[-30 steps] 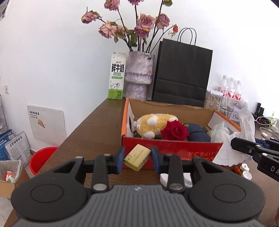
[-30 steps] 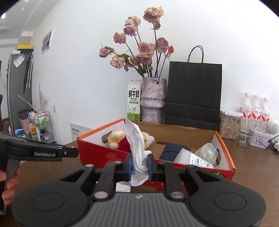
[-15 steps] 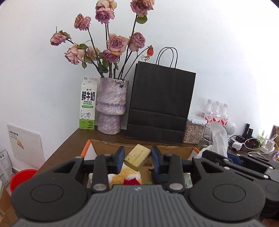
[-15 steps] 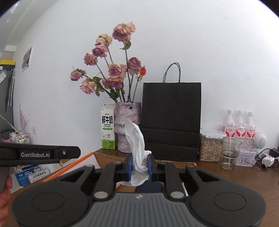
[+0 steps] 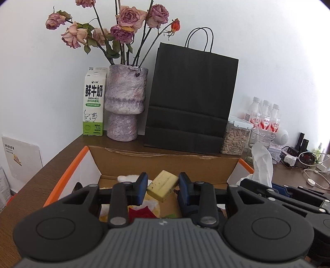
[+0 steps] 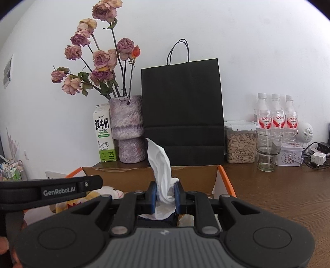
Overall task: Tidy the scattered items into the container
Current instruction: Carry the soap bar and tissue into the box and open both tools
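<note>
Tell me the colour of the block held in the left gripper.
Pale yellow with dark specks: the sponge block, best seen in the left wrist view.

A lived-in home or small-office corner: a brown wooden counter (image 6: pixel 278 191) set against a plain white wall carries a mottled purple vase (image 5: pixel 124 103) of dried roses (image 5: pixel 125 18), a carton of fresh milk (image 5: pixel 93 103), a black paper shopping bag (image 5: pixel 189 103), a clear jar of seeds (image 6: pixel 240 142), three bottled drinks (image 6: pixel 277 117), a drinking glass (image 6: pixel 268 150) and a tangle of chargers and cables (image 5: pixel 305 158). An open orange-edged cardboard box (image 5: pixel 165 162) sits in front.
</note>
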A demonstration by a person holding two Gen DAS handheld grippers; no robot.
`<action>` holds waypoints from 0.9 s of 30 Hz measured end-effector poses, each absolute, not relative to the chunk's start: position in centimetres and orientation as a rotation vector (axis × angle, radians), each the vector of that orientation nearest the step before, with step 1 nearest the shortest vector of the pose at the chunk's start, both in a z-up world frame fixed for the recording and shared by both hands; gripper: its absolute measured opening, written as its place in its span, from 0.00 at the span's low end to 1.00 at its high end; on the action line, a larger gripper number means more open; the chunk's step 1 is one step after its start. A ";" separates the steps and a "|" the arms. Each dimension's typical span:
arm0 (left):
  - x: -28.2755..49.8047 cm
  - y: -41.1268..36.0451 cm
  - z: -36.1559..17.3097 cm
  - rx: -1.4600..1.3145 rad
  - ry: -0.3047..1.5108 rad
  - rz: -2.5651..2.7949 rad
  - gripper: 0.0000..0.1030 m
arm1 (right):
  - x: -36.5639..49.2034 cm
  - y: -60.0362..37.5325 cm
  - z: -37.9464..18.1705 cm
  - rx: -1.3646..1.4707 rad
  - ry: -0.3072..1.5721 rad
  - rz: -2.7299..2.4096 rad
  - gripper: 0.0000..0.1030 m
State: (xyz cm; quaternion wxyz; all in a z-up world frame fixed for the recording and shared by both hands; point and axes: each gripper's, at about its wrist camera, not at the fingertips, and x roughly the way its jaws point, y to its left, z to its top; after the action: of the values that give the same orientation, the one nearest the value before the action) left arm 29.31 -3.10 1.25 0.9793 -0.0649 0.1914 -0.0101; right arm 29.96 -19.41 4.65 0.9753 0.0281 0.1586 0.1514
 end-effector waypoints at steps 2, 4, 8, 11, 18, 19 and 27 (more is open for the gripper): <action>29.4 -3.2 1.1 -0.121 0.387 -0.020 0.33 | 30.0 -19.1 4.5 0.047 0.325 0.305 0.16; 29.4 -3.3 1.0 -0.112 0.389 -0.019 0.33 | 30.0 -19.0 4.4 0.041 0.329 0.305 0.16; 29.2 -3.3 0.9 -0.110 0.383 -0.024 0.33 | 29.9 -19.0 4.3 0.038 0.331 0.304 0.17; 28.9 -3.2 1.1 -0.105 0.375 -0.021 0.33 | 29.7 -19.0 4.4 0.032 0.333 0.306 0.17; 27.7 -2.6 1.9 -0.115 0.312 0.024 0.73 | 28.8 -19.4 4.5 0.027 0.324 0.300 0.59; 27.5 -2.5 2.1 -0.118 0.302 0.031 0.80 | 28.5 -19.4 4.7 0.025 0.316 0.297 0.69; 26.3 -1.9 2.5 -0.122 0.264 0.077 1.00 | 27.2 -19.5 5.2 0.002 0.290 0.296 0.98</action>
State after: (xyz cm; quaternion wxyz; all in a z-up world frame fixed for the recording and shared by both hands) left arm 26.35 -1.88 2.53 0.9887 -0.0609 0.1316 0.0382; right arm 27.21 -19.49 5.24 0.9786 0.0010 0.1441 0.1468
